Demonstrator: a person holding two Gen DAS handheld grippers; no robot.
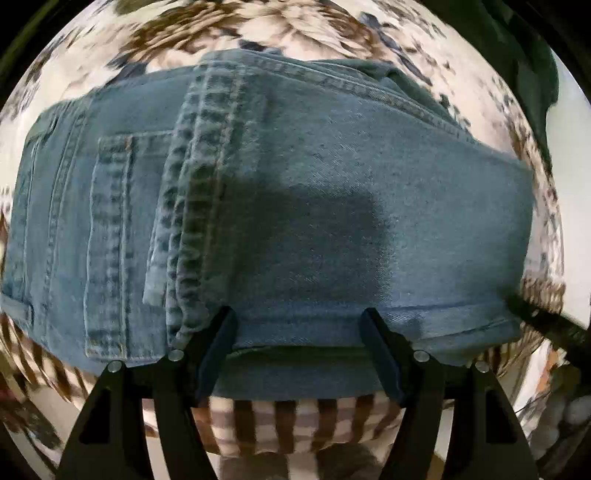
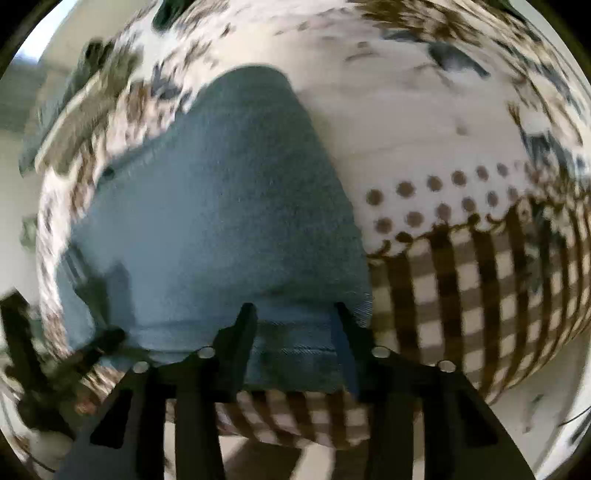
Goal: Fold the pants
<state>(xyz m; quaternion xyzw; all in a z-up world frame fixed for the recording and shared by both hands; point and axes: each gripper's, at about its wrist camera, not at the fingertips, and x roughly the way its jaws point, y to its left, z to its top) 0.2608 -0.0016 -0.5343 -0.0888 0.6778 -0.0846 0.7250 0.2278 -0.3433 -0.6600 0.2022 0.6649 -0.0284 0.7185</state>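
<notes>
Folded blue jeans (image 1: 332, 192) lie flat on a floral cloth. Their leg hems (image 1: 199, 206) rest across the seat, beside a back pocket (image 1: 110, 240). My left gripper (image 1: 297, 317) points down at the near folded edge of the jeans. It is open, its fingers wide apart over the denim. In the right wrist view the same jeans (image 2: 221, 221) end in a corner near the lens. My right gripper (image 2: 293, 310) straddles that corner edge with its jaws apart. Flat denim lies between them, and I see no pinch. The view is blurred.
The cloth (image 1: 258, 33) under the jeans is white with brown and grey flowers. It has a dotted band (image 2: 436, 199) and a brown checked border (image 2: 480, 288) along the near edge. A dark green cloth (image 1: 524, 55) lies at the far right. A pale floor shows below the border.
</notes>
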